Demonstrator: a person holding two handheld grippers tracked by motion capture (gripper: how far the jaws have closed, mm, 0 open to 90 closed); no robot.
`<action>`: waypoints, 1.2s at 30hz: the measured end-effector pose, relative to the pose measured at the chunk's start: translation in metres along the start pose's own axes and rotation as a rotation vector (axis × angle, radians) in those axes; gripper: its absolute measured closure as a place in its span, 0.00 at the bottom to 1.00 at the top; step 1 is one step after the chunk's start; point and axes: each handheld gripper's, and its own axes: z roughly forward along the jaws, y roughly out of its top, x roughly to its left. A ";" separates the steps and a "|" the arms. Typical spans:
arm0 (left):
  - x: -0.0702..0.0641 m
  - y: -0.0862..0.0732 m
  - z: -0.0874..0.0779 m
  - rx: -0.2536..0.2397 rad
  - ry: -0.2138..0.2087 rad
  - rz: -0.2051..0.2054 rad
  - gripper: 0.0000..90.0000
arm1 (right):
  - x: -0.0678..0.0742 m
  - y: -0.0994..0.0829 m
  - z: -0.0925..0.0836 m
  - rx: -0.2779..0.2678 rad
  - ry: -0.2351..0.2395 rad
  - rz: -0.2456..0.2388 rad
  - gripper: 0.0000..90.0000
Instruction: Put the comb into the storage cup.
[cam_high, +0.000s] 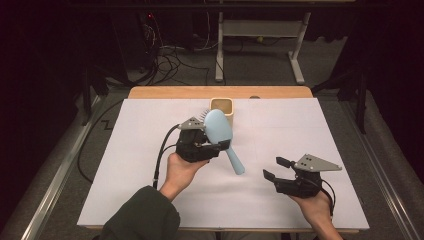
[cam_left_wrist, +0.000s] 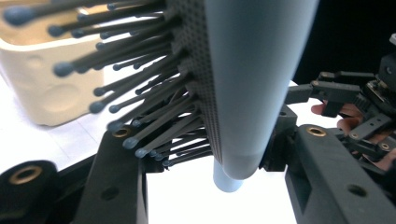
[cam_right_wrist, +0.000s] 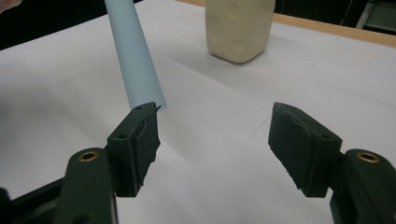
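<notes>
High view: the left hand-held gripper (cam_high: 212, 145) is clamped on the hairbrush (cam_high: 220, 131) head, lifted above the counter (cam_high: 150, 165), handle toward 5 o'clock so the right hand-held gripper (cam_high: 276, 167), jaws apart, could take it; the cup (cam_high: 222, 107) waits at 12 o'clock.

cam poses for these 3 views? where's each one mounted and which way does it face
High view: above the person's side, facing forward and down on the table; forearms, left hand-held gripper, right hand-held gripper.
Left gripper view: rides the left gripper, looking along jaws clamping the hairbrush.
Right gripper view: rides the right gripper, open jaws, toward the brush handle.
Shared by all views: cream cup.
</notes>
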 end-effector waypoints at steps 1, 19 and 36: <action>0.000 0.001 0.000 0.000 0.001 0.001 0.61 | -0.001 -0.002 -0.001 -0.003 -0.001 0.002 0.38; 0.009 0.012 -0.003 -0.024 0.016 -0.016 0.61 | -0.015 -0.027 -0.022 -0.079 -0.034 0.060 0.37; 0.007 0.022 -0.010 -0.027 0.058 0.015 0.61 | -0.022 -0.059 -0.045 -0.160 -0.080 0.093 0.35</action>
